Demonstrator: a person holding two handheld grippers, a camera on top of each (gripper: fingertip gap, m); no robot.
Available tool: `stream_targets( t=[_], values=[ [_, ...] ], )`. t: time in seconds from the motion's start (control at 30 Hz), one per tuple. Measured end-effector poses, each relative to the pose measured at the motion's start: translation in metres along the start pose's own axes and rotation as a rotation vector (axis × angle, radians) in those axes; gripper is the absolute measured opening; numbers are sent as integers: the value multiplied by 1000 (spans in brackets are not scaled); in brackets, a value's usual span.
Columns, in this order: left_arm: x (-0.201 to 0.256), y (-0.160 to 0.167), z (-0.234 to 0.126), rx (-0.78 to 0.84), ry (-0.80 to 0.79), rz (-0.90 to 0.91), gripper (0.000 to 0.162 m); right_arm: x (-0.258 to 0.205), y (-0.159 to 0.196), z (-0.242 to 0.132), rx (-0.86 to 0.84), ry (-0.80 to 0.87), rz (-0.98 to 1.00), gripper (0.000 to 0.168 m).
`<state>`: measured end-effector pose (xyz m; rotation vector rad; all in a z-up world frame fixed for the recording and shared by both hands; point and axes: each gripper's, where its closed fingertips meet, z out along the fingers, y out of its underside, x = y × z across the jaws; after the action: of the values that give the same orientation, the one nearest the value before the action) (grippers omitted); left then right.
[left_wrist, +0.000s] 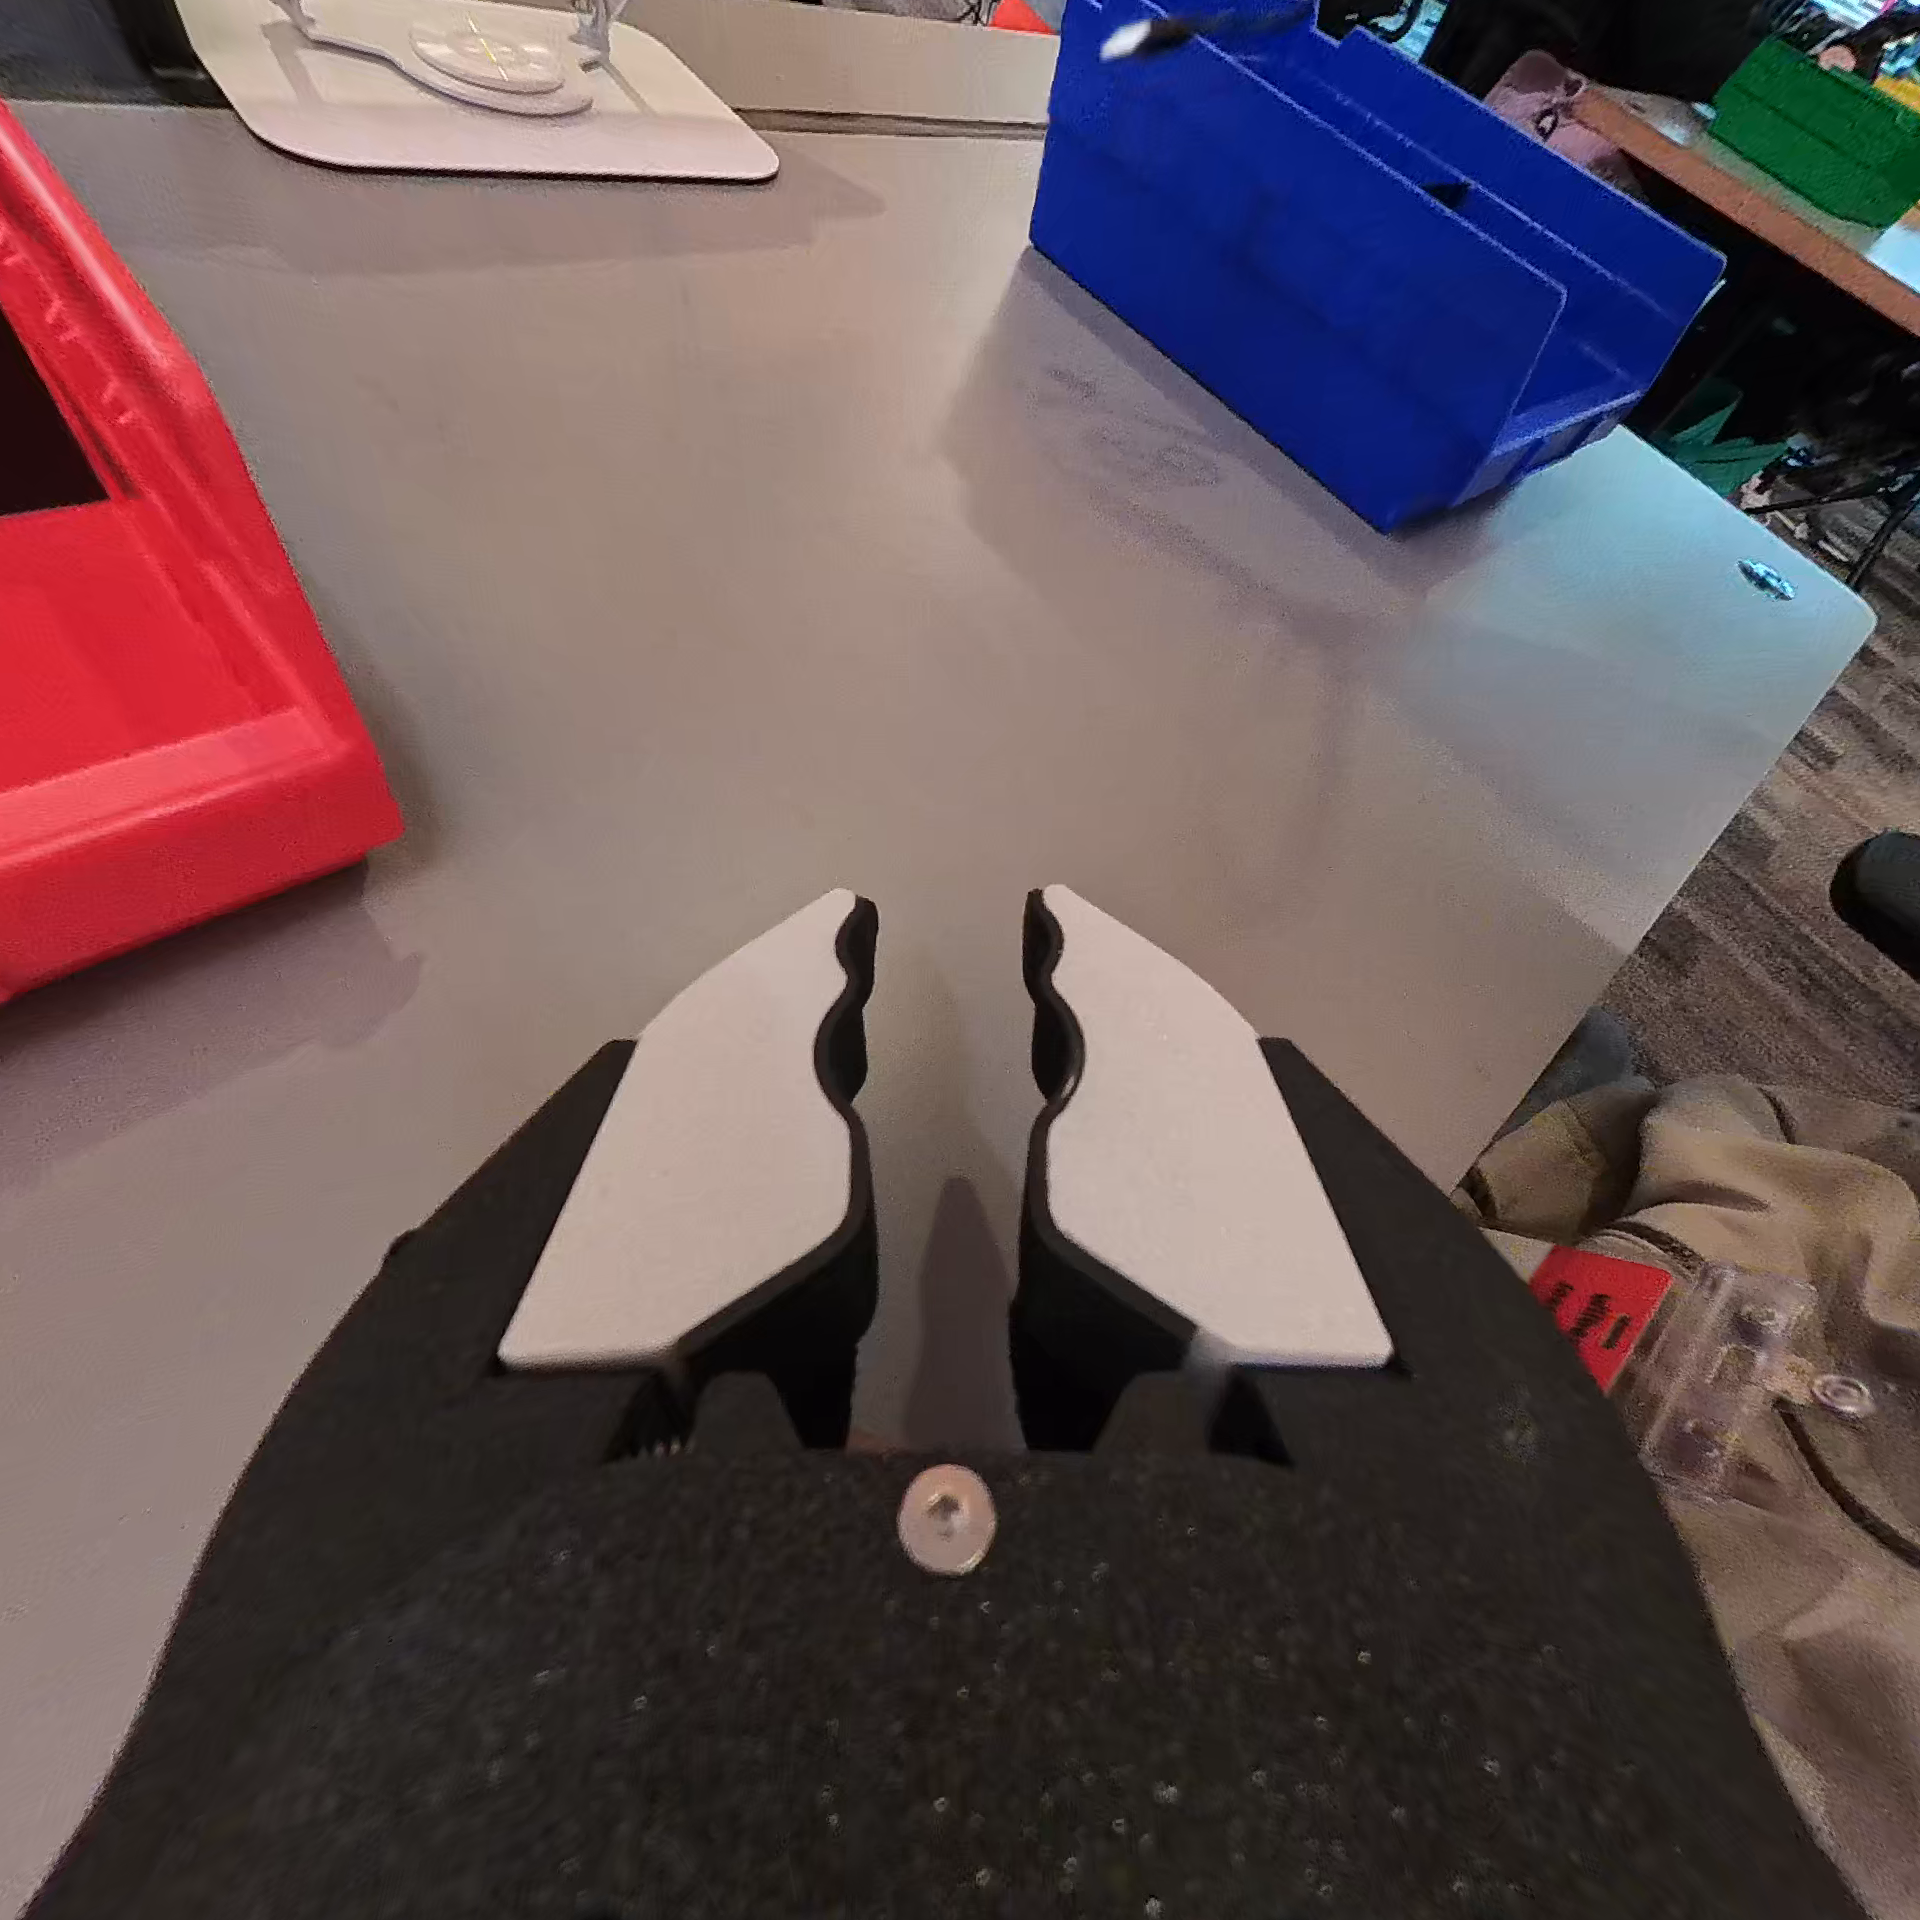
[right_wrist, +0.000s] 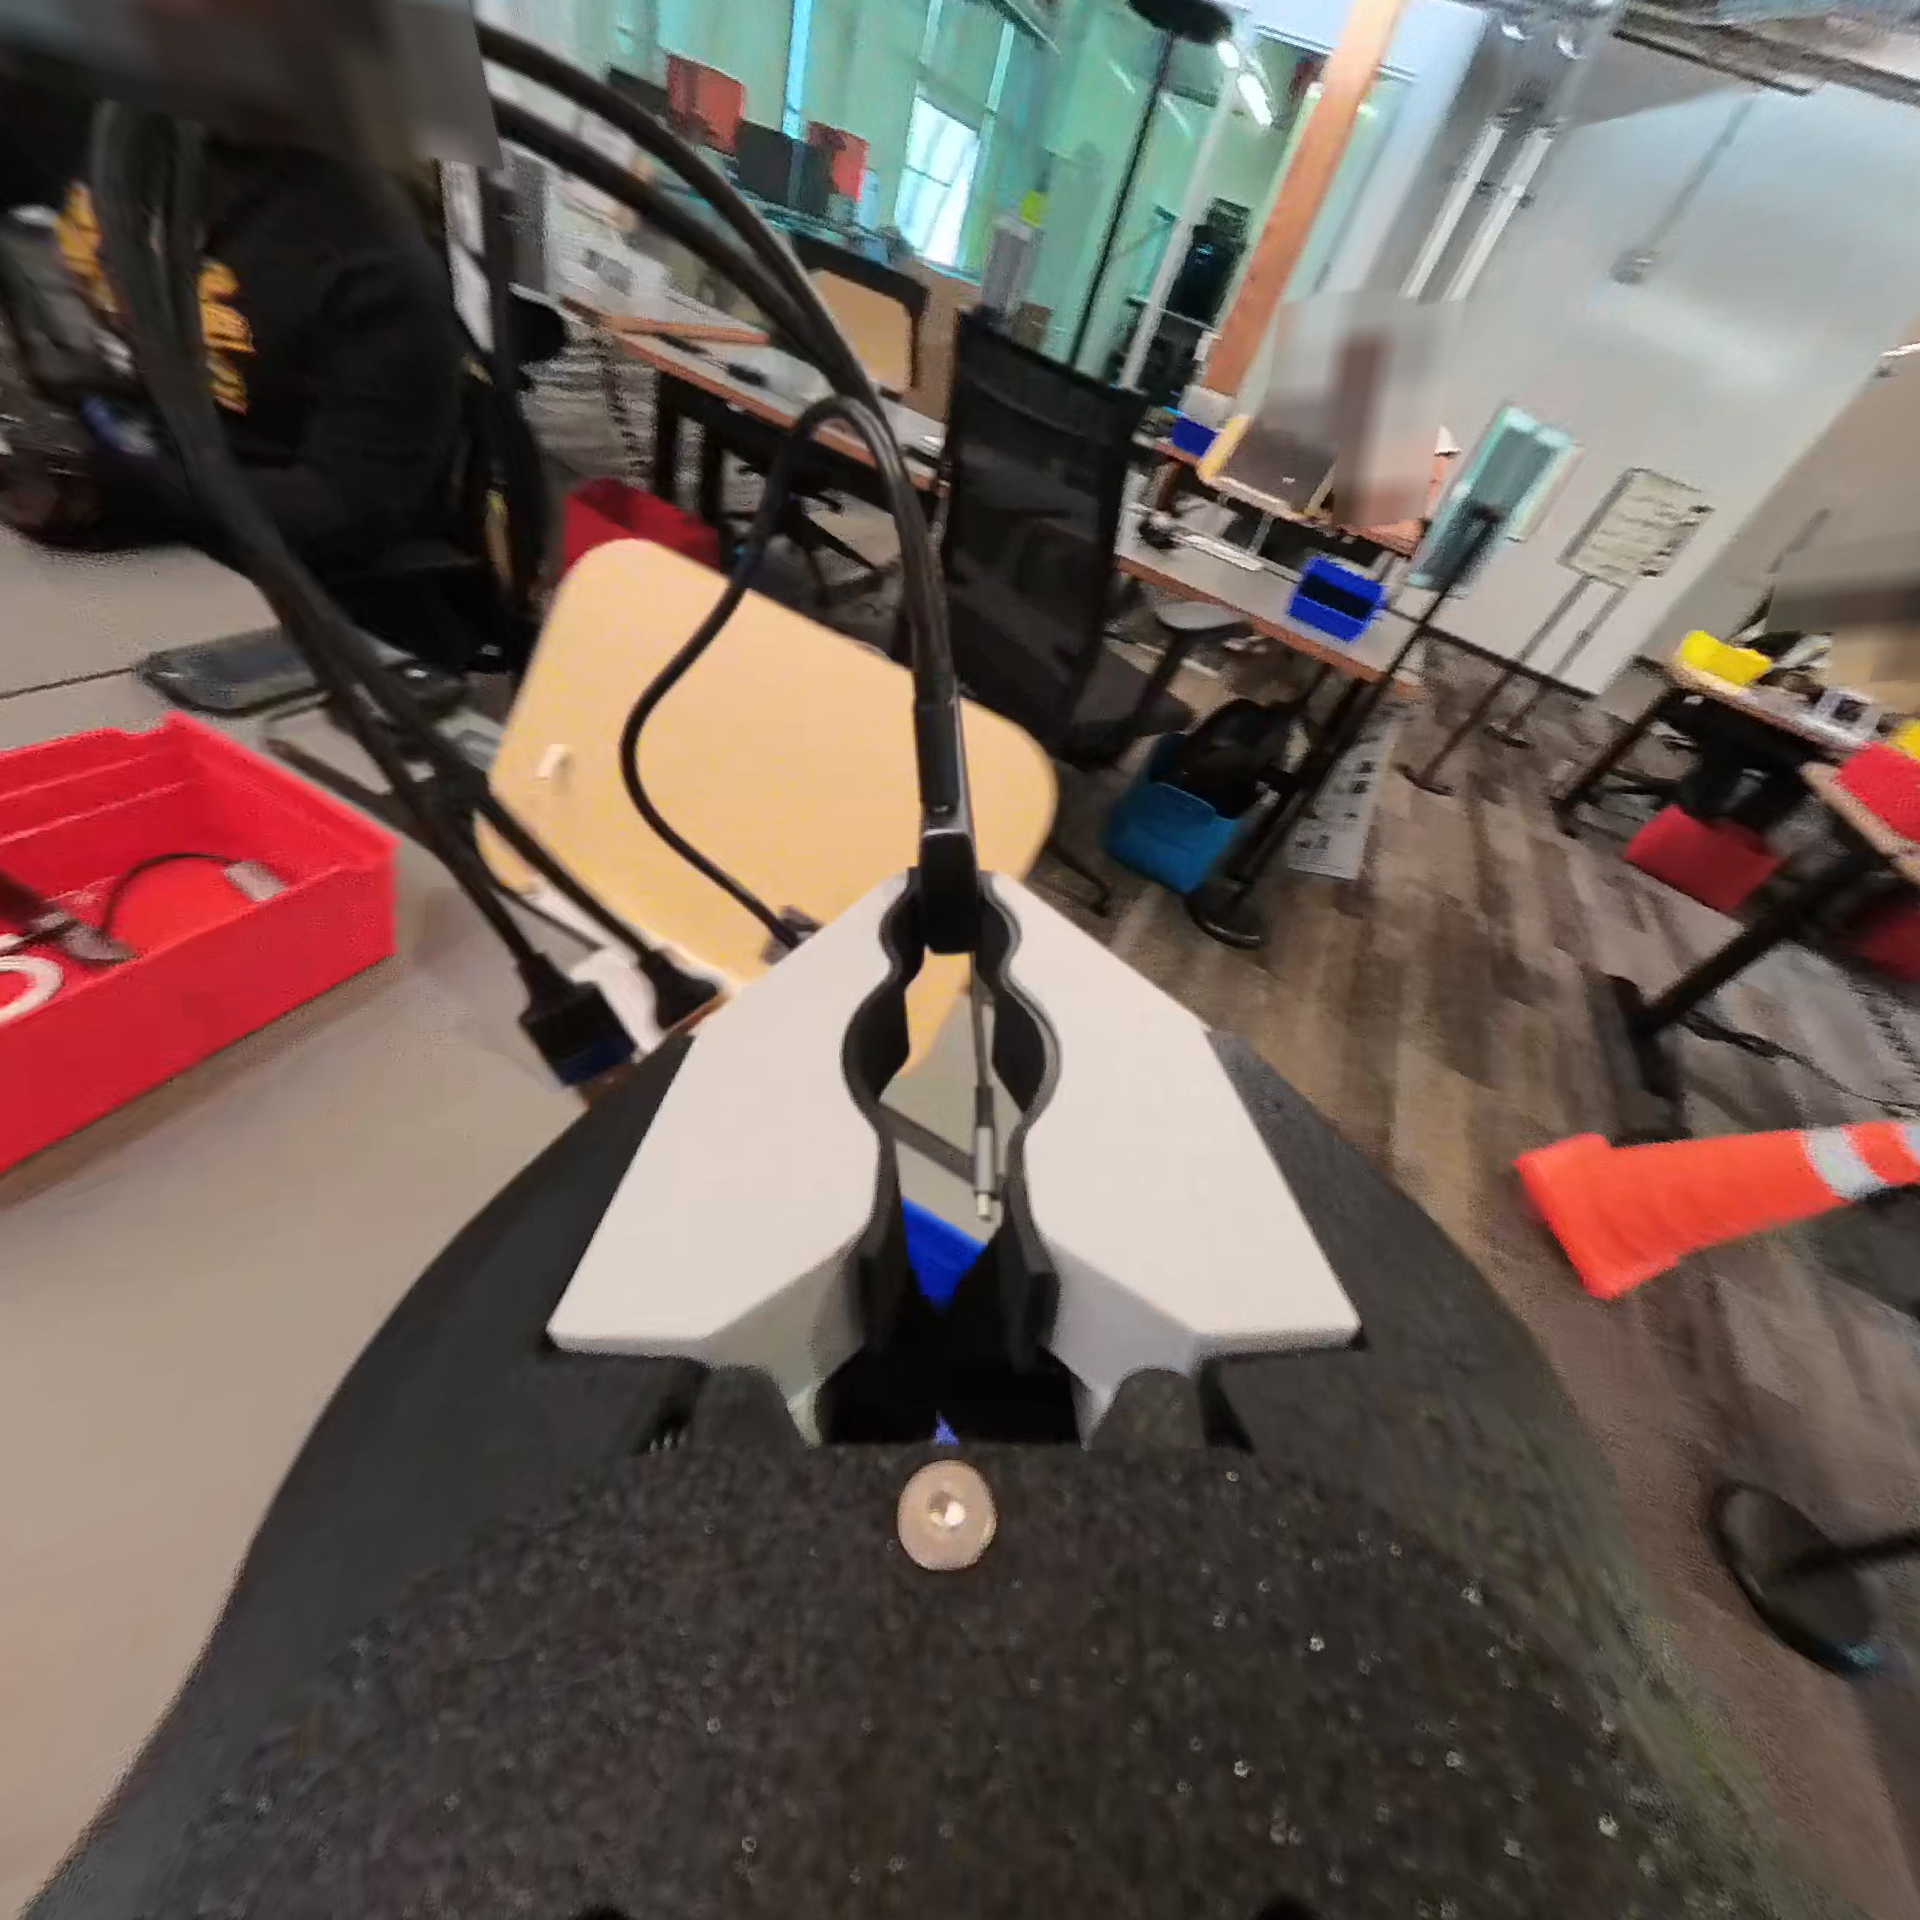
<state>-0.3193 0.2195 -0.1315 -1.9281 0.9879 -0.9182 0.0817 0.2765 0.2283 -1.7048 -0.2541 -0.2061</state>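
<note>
Right wrist view shows the right hand-held gripper (right_wrist: 948, 914) pinching a black cable (right_wrist: 940, 727) at its very tip. The two grey fingers (right_wrist: 769, 1153) are squeezed in close on the plug end. The cable's long line stands almost straight up from the tips, bends over and drops back down on the left. A thin silver plug (right_wrist: 983, 1153) hangs down between the fingers, with a bit of blue showing below it. A red bin (right_wrist: 343, 883) sits on the tabletop (right_wrist: 208, 1351) off to the left.

Left wrist view shows the left hand-held gripper (left_wrist: 951, 914) spread apart, holding nothing, over the bare grey tabletop (left_wrist: 675, 582). The blue bin (left_wrist: 1299, 301) lies ahead and to the right, well apart.
</note>
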Motion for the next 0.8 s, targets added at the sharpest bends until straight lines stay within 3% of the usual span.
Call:
stream_targets(
  t=[0.17, 0.33, 0.47, 0.6, 0.7, 0.8],
  values=[
    [4, 2, 7, -23, 28, -12, 27, 71, -32, -22, -72, 111, -35, 7],
    [4, 4, 8, -37, 19, -3, 27, 108, 17, -7, -207, 161, -2, 8],
    [2, 7, 9, -48, 11, -9, 27, 114, 59, 8, -297, 175, -5, 8],
    [-1, 8, 8, -52, 4, -18, 27, 113, 73, 17, -325, 165, 17, 8],
    [-4, 9, 9, -55, -2, -25, 27, 116, 70, 21, -311, 160, 40, 8],
    [-6, 10, 9, -58, -4, -34, 27, 117, 43, 20, -263, 156, 35, 7]
  ],
)
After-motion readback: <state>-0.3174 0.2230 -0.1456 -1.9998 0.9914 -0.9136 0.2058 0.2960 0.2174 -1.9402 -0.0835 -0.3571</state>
